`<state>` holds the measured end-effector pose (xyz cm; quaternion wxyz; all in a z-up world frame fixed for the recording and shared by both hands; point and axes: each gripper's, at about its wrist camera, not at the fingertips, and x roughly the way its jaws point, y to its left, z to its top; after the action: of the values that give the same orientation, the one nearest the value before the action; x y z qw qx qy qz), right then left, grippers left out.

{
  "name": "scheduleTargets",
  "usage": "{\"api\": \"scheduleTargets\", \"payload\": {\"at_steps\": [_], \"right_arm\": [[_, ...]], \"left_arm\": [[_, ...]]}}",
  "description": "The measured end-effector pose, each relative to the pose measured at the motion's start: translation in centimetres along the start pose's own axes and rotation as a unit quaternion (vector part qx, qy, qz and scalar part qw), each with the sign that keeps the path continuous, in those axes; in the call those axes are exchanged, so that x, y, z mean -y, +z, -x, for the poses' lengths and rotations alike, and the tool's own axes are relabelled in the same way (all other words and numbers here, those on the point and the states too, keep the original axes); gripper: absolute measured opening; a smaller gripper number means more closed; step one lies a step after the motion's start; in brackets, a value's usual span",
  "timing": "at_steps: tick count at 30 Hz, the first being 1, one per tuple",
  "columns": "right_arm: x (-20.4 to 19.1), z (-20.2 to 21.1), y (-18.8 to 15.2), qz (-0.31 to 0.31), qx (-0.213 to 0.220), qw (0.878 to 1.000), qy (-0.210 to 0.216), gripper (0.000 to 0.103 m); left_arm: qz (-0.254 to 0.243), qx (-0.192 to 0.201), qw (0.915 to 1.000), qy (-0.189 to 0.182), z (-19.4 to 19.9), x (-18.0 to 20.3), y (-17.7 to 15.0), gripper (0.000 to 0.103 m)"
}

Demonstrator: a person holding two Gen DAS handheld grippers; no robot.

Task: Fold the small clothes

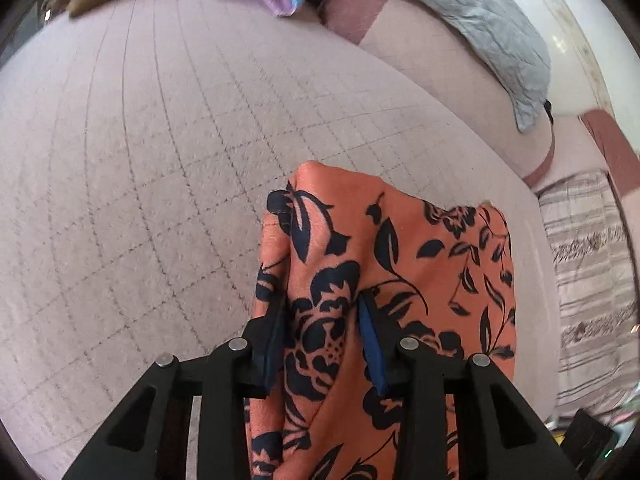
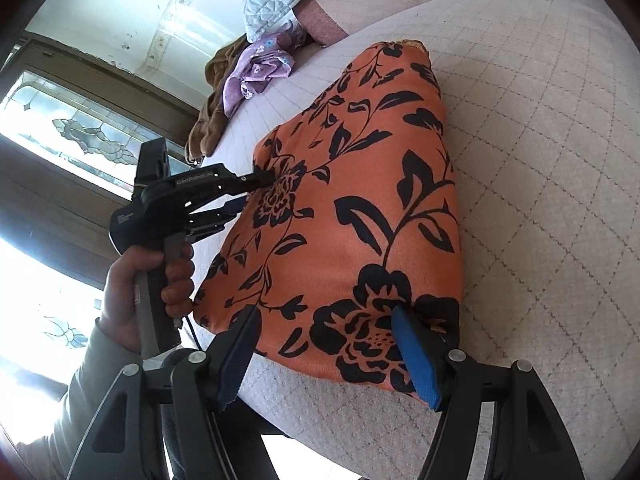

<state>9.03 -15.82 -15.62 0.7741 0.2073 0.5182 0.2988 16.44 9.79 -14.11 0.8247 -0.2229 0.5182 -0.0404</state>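
My left gripper pinches one edge of the orange floral garment while my right gripper hangs spread wide at its near edge, gripping nothing. The cloth lies half-lifted over the quilted bed. With one corner held, the slick fabric could sag and skew the fold.

A home, seemingly a bedroom: a quilted pink mattress, a grey pillow, loose clothes piled at its edge, and a leaded glass window.
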Motion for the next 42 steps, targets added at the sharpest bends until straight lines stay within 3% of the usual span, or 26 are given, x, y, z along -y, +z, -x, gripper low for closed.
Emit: {"api": "scheduleTargets", "payload": {"at_steps": [2, 5, 8, 12, 20, 32, 38, 42], "right_arm": [[0.2, 0.0, 0.0, 0.0, -0.001, 1.0, 0.003, 0.071], [0.2, 1.0, 0.2, 0.0, 0.005, 1.0, 0.007, 0.071], [0.9, 3.2, 0.3, -0.011, 0.044, 0.999, 0.001, 0.074], [3.6, 4.1, 1.4, -0.059, 0.059, 0.997, -0.01, 0.076], [4.5, 3.2, 0.4, -0.07, 0.038, 0.996, -0.026, 0.076], [3.1, 2.3, 2.4, -0.057, 0.039, 0.997, -0.035, 0.076], [3.1, 1.8, 3.2, -0.054, 0.035, 0.997, -0.039, 0.076], [3.3, 1.0, 4.5, -0.051, 0.036, 0.997, -0.045, 0.076]], "left_arm": [[-0.021, 0.021, 0.9995, 0.008, 1.7, 0.7, -1.3, 0.039], [-0.05, 0.04, 0.9979, -0.001, 4.3, 0.9, -3.7, 0.055], [-0.065, 0.052, 0.9964, -0.01, 5.7, 0.6, -6.1, 0.068], [-0.085, 0.038, 0.9949, 0.038, 4.4, 1.0, -8.0, 0.068], [-0.096, 0.045, 0.9933, 0.047, 4.6, 2.0, -9.1, 0.068], [-0.093, 0.059, 0.9932, 0.037, 5.1, 1.9, -8.0, 0.068], [-0.092, 0.064, 0.9937, 0.002, 5.7, 2.4, -7.6, 0.068], [-0.066, 0.026, 0.9974, -0.018, 2.8, 1.3, -7.4, 0.072]]}}
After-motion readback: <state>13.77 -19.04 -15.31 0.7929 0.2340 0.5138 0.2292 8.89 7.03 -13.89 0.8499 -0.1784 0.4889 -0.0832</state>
